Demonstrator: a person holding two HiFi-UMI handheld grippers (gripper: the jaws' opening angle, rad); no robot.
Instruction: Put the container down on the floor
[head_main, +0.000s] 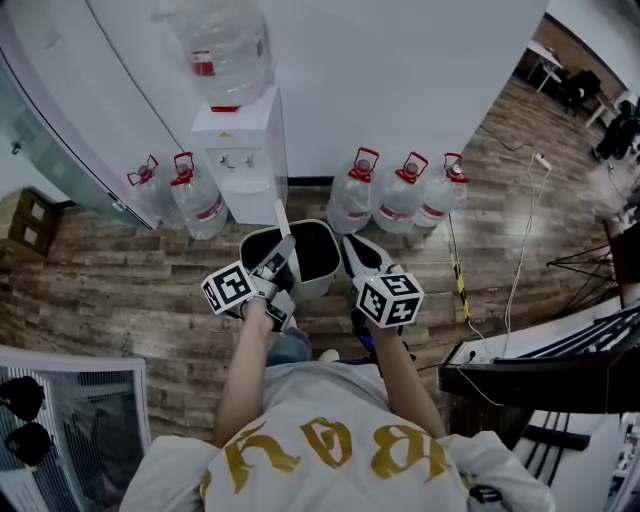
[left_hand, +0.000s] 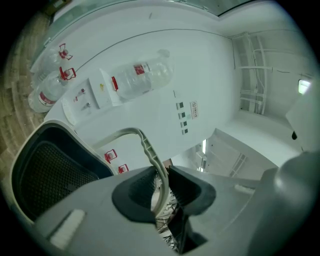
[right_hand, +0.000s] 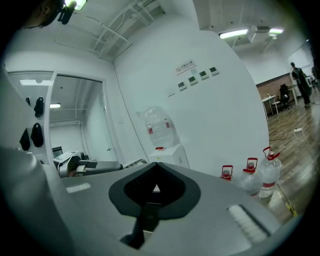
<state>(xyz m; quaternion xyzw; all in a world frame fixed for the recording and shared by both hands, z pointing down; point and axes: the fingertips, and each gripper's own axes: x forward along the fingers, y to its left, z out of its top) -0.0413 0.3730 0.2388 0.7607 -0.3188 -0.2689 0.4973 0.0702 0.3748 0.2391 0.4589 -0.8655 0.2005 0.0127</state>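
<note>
The container (head_main: 316, 284) is a pale, round-cornered bin with a dark inside; in the left gripper view its lining (left_hand: 50, 170) reads as black mesh. A slim, pale bail handle (left_hand: 150, 155) arches up from its rim. It sits low in front of the person, between the two grippers, just before the white water dispenser (head_main: 240, 150) on the wood-plank floor (head_main: 130, 290).

The left gripper (left_hand: 162, 182) has its jaws clamped on that handle, the ribbed grip passing straight between the dark pads. The right gripper (right_hand: 156, 172) has its jaws brought together with nothing between them, and it hangs just beside the bin's right rim, not plainly touching it.

From the head view, the bin's near side and base are covered by the grippers and their marker cubes (head_main: 228, 288), so I cannot tell whether it rests on the planks or hangs just above them. The far end of the handle is lost behind the left jaw. The inverted bottle (head_main: 222, 45) on the dispenser is cut off at the top edge.
</note>
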